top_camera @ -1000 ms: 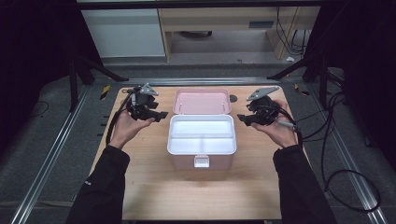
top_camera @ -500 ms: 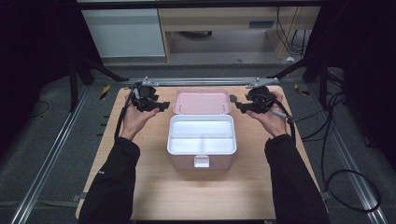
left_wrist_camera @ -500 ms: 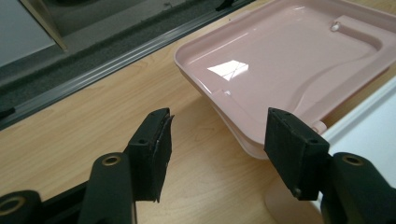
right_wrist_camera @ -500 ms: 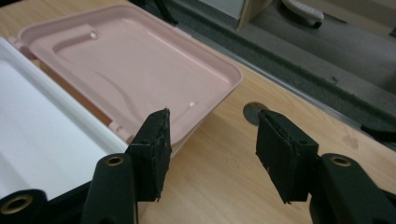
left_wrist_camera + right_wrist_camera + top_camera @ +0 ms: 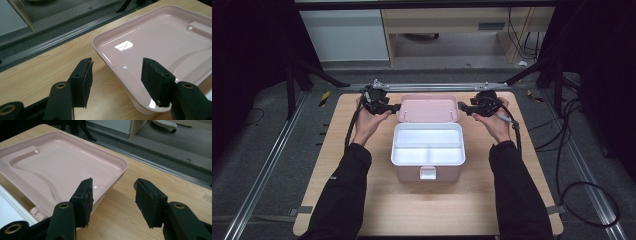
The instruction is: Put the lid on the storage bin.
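A pink box (image 5: 407, 173) with a white divided tray (image 5: 427, 142) stands mid-table. Its lid (image 5: 428, 108) lies open and flat behind it. My left gripper (image 5: 395, 107) is at the lid's left edge, jaws open, with the lid's (image 5: 155, 42) rim between them in the left gripper view (image 5: 116, 75); the pads do not press on it. At the lid's right edge my right gripper (image 5: 462, 106) has just been closing a little. It is still open, and its own view (image 5: 113, 197) shows the lid's (image 5: 57, 167) rim between the jaws, untouched.
The wooden table (image 5: 427, 210) has bare room in front of the box and on both sides. A metal rail (image 5: 432, 86) runs along its far edge. Cables (image 5: 562, 150) trail over the floor on the right. Dark stand legs (image 5: 312, 75) stand at the back left.
Both hands have moved away from the person and down, from beside the box to the two ends of the open lid. The box and lid have stayed put.
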A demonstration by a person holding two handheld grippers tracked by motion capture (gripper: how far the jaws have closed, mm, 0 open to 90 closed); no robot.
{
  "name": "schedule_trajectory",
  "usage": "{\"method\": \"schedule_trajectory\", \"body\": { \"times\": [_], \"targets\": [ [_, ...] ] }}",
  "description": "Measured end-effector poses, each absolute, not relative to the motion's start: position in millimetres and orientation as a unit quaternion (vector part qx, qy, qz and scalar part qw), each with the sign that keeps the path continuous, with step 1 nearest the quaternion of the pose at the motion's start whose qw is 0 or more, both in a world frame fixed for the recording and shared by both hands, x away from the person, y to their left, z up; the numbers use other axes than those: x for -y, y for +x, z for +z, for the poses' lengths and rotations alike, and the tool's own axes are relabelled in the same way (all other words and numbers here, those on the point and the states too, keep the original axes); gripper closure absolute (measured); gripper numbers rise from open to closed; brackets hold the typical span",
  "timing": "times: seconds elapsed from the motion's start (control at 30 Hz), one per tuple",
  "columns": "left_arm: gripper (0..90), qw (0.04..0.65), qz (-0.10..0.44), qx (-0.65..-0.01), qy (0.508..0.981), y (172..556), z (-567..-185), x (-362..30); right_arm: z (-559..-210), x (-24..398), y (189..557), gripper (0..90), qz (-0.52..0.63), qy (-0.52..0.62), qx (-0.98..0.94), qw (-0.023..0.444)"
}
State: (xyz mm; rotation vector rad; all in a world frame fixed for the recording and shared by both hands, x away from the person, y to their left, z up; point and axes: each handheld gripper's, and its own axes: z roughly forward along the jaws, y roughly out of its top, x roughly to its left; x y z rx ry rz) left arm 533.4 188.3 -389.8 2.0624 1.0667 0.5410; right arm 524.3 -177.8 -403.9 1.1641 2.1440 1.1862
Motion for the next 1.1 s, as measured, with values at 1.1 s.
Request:
{"method": "schedule_trajectory", "body": {
  "times": [1.1],
  "targets": [
    [43.7, 0.364, 0.146, -0.427, 0.815, 555.5, -430.8, -172.7, -445.7, 146.2, 555.7, 49.8, 0.415, 0.457, -0.774, 0.138]
  ]
}}
